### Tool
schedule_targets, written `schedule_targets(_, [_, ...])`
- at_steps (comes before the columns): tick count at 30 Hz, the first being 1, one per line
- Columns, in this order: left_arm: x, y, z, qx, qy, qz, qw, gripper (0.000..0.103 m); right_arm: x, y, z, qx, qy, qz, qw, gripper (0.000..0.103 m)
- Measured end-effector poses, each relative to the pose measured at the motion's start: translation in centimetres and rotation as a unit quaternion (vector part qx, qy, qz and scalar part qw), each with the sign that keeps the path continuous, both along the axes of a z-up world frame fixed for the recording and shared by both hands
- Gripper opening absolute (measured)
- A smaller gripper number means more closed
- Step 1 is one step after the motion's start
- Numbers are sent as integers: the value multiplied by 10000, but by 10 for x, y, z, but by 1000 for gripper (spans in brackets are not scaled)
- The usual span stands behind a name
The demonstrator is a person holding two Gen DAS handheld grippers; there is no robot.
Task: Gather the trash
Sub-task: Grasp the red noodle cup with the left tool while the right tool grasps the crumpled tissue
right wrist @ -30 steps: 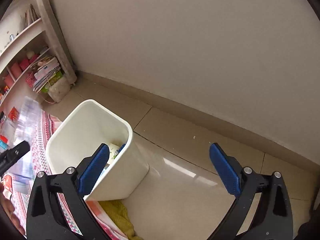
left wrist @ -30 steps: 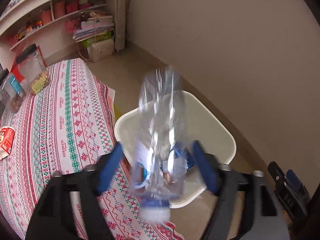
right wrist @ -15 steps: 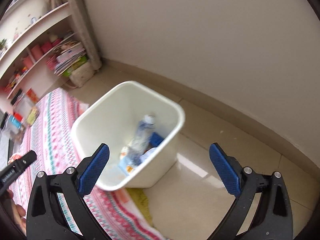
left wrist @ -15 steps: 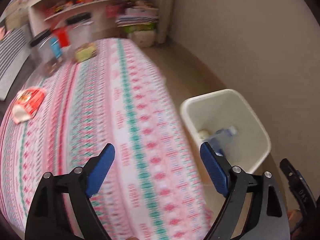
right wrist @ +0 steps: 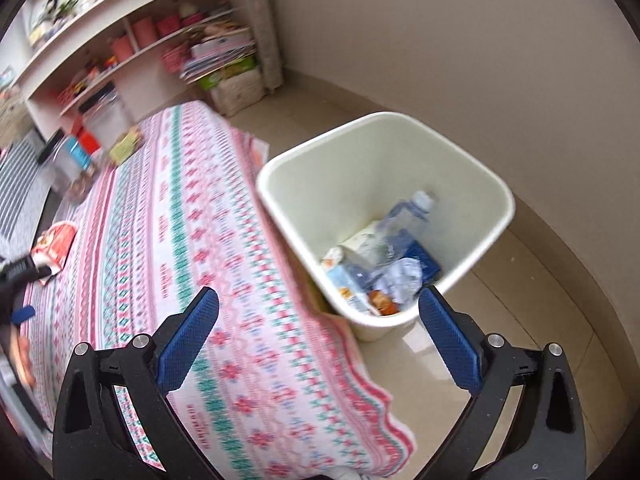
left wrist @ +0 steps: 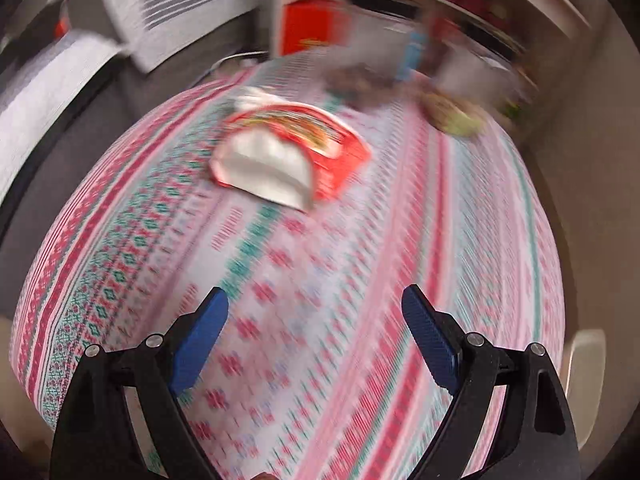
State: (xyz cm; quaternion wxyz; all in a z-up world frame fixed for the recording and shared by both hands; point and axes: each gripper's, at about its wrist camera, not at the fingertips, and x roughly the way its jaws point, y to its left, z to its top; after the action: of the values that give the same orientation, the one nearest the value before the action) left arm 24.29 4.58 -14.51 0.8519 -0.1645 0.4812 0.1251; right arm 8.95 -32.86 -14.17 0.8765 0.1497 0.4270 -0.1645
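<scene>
So the step in hand looks like going for the next bit of trash, the red and white wrapper point(left wrist: 288, 156) that's lying flat on the patterned tablecloth point(left wrist: 360, 280), well ahead of the left gripper point(left wrist: 316, 320). My guess at doing it well: come down low over the cloth, get one pad sliding under the loose white edge, and close slowly, because a thin crinkly packet is probably going to skid or fold instead of getting pinched. Also watch you're not grabbing the cloth with it.

The left gripper is sitting spread wide, having just been opening further, and there's nothing between its jaws, just cloth underneath. The picture is pretty smeared, so I can't tell how high it's hanging.

Moving right, the right gripper point(right wrist: 320, 320) is also spread wide and holding nothing, hanging over the table edge beside the white bin point(right wrist: 472, 160). A clear plastic bottle point(right wrist: 400, 220) is lying in that bin on top of other rubbish.
</scene>
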Motion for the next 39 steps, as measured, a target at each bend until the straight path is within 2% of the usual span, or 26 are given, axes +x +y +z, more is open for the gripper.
schedule_targets(3, [24, 33, -4, -367, 15, 560, 9978, 86, 5, 7, -1, -97, 55, 60, 9999, 96])
schedule_targets(6, [45, 51, -9, -645, 6, 824, 9945, 86, 9, 8, -3, -187, 126, 60, 9997, 96])
schedule_targets(11, [78, 66, -23, -892, 150, 1097, 9898, 90, 17, 5, -9, -170, 257, 23, 9995, 96])
schedule_targets(14, [90, 71, -29, -1161, 184, 1014, 9879, 91, 21, 6, -12, -186, 326, 56, 9993, 96])
schedule_targets(17, [91, 67, -33, -1169, 133, 752, 9902, 86, 23, 6, -16, -126, 371, 57, 9992, 96])
schedule_targets(19, [84, 59, -29, -977, -125, 395, 9944, 68, 24, 8, -19, -39, 407, 70, 9991, 96])
schedule_targets(20, [77, 52, -25, -834, -212, 134, 9962, 63, 24, 10, -19, -14, 409, 90, 9991, 96])
schedule_targets(21, [72, 48, -23, -803, -234, -71, 9965, 47, 24, 12, -20, -7, 401, 110, 9991, 96])
schedule_targets(22, [64, 44, -23, -773, -182, -248, 9965, 24, 24, 14, -20, -6, 396, 148, 9991, 96])
schedule_targets(23, [56, 43, -24, -734, -127, -347, 9966, 16, 24, 18, -20, -2, 398, 195, 9990, 96])
schedule_targets(28, [8, 55, -37, -564, 2, -474, 9973, 14, 19, 28, -15, 28, 335, 328, 9989, 96])
schedule_targets(30, [-3, 63, -35, -455, -28, -500, 9977, 16, 17, 31, -13, -17, 293, 374, 9989, 96])
schedule_targets(32, [-4, 73, -30, -548, -73, -403, 9977, 47, 16, 34, -12, -20, 270, 411, 9988, 96])
schedule_targets(33, [-1, 79, -27, -696, -124, -268, 9971, 76, 16, 35, -13, 7, 268, 425, 9987, 96])
schedule_targets(34, [3, 86, -23, -858, -210, -84, 9961, 90, 15, 37, -13, 41, 273, 446, 9986, 96])
schedule_targets(37, [20, 95, -14, -1296, -410, 281, 9903, 93, 16, 41, -15, 30, 315, 521, 9981, 96])
schedule_targets(39, [37, 94, -12, -1371, -422, 453, 9886, 94, 17, 39, -16, -3, 353, 530, 9980, 96])
